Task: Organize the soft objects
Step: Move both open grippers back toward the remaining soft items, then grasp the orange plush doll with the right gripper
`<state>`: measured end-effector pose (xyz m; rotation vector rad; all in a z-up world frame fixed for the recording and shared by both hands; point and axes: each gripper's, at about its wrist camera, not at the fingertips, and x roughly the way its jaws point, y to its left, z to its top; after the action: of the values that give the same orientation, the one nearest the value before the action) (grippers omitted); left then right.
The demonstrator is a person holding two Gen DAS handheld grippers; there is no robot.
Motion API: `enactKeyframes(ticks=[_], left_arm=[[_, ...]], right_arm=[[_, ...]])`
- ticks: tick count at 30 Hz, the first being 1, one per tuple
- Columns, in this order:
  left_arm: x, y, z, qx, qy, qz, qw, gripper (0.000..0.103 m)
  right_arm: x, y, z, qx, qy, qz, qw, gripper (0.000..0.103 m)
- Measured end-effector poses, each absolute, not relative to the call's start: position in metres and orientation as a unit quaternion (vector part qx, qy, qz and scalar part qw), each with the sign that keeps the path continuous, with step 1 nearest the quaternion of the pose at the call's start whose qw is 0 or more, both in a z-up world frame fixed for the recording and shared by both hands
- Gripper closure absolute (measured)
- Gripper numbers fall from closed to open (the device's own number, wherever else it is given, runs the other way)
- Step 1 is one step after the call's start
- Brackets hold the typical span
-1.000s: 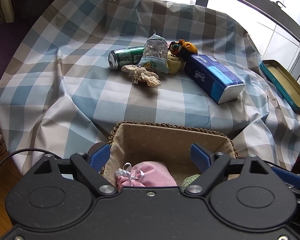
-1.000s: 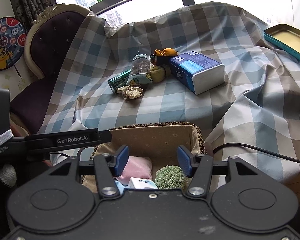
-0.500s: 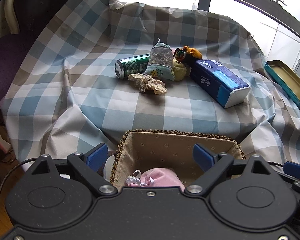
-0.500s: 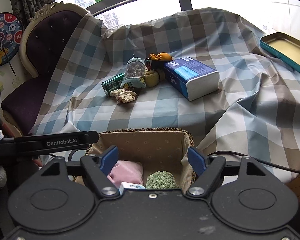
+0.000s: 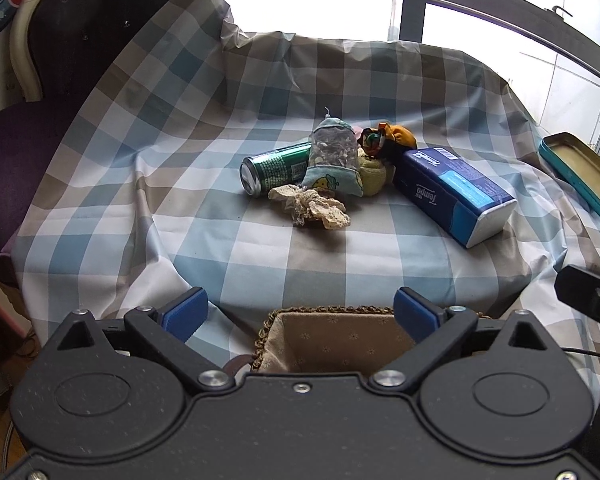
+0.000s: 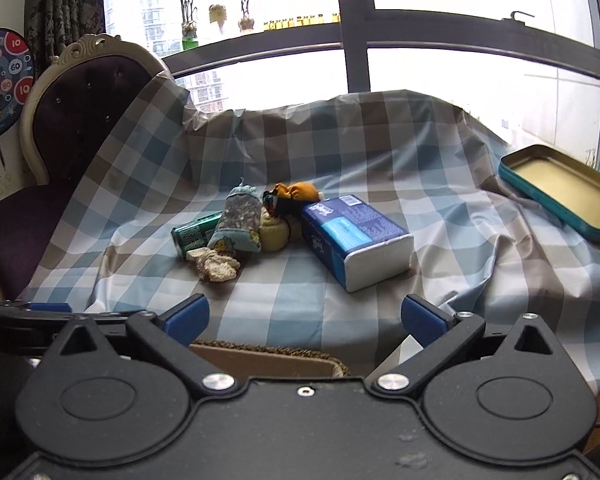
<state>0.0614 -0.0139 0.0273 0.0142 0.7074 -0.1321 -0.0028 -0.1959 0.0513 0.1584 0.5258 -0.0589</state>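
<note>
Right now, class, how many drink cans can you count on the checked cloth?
1. The green can lies on its side at the left of the pile, behind the beige lace scrap. Others may hide behind the pile.

Mesh pouch [image 5: 334, 160], yellow plush [image 5: 373, 176], orange toy [image 5: 396, 138] clustered mid-cloth; basket [image 5: 332, 336] near edge.

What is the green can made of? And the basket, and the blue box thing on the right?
The green can looks like thin shiny metal, with a silvery rim at its end. The basket seems woven from brown plant fibre, judging by its braided edge, and is lined with beige dotted cloth. The teal tin looks like painted metal, glossy gold inside.
</note>
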Motion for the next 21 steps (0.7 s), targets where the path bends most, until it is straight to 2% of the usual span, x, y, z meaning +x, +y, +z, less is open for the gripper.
enactKeyframes(ticks=[7,21], left_arm=[[0.083,-0.018,0.029,0.032,0.333,-0.051,0.941,0.006],[0.143,-0.028,0.020,0.027,0.375,-0.077,0.924,0.006]], right_arm=[[0.030,-0.194,0.048,0.050,0.236,-0.078,0.967,0.000],[0.129,-0.204,0.034,0.056,0.293,-0.027,0.954,0.001]])
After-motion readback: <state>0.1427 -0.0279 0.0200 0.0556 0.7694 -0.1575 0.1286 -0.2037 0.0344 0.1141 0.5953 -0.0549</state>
